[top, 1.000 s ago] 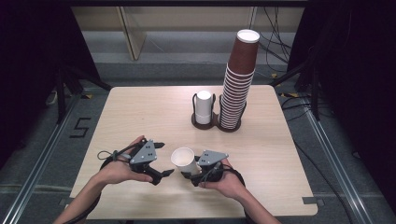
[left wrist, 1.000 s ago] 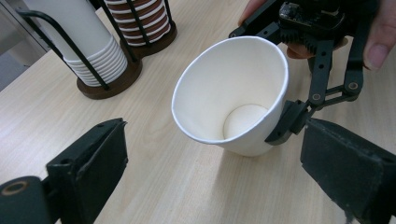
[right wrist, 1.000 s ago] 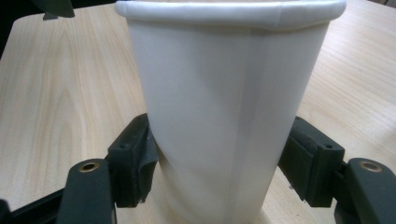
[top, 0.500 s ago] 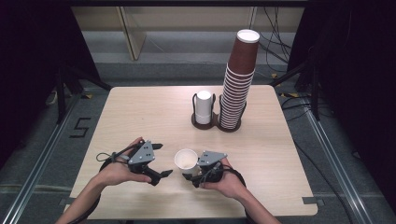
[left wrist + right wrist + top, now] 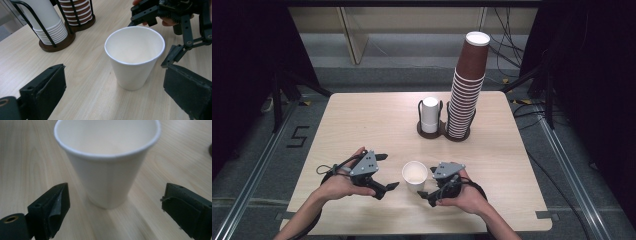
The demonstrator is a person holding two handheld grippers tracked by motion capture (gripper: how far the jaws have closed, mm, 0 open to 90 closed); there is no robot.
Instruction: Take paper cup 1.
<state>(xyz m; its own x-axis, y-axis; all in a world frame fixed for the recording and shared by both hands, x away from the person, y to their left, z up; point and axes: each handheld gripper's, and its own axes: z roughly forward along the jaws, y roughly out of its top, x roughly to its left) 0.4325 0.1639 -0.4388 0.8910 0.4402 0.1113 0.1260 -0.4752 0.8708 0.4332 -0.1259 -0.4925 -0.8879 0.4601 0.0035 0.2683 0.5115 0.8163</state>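
White cup upright between right gripper, left gripper; both jaws wide, right just opened.

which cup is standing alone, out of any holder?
The single white paper cup upright between the two grippers; the other white cups and brown cups sit stacked in wire holders.

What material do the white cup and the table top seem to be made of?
White cup: probably paper, matte, with a thin rolled rim and a faint side seam. Table top: pale wood or wood-look laminate, smooth, with fine straight grain lines; which one I cannot tell.
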